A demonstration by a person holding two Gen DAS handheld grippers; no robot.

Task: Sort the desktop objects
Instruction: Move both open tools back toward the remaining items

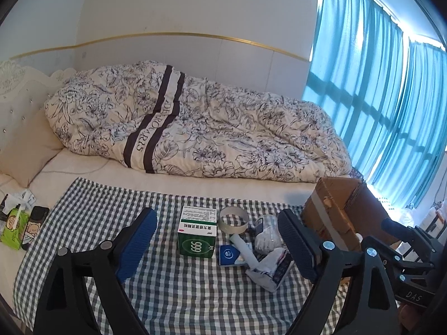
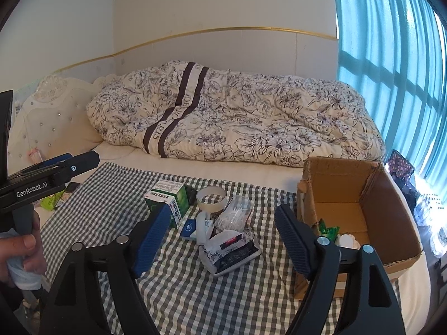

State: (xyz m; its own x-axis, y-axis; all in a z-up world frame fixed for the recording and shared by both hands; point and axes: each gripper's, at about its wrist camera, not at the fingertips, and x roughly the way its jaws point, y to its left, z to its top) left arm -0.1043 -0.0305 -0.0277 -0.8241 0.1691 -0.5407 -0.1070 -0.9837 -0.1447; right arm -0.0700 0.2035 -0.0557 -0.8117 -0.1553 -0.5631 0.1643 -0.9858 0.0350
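**Both grippers spread wide above the checked cloth, nothing held**

Left gripper (image 1: 215, 247): jaws wide, empty, hovering over the near half of the checked cloth (image 1: 92, 212). Right gripper (image 2: 223, 240): jaws wide, empty, just left of the cardboard box (image 2: 391, 195).

Items cluster mid-cloth toward its right edge. Green medicine box (image 1: 197, 236) upright, leftmost of the group. Tape roll (image 1: 233, 220) just right of it, toward the far edge. Clear cotton-swab tub (image 2: 236, 213) beside the tape. Small blue packet (image 2: 189, 229) and crumpled tissue pack (image 2: 232, 248) nearer the front, touching.

The cardboard box stands open at the cloth's right edge; a green sachet (image 2: 328, 230) and something white lie inside.

A hand (image 2: 22, 254) grips the left tool's handle.
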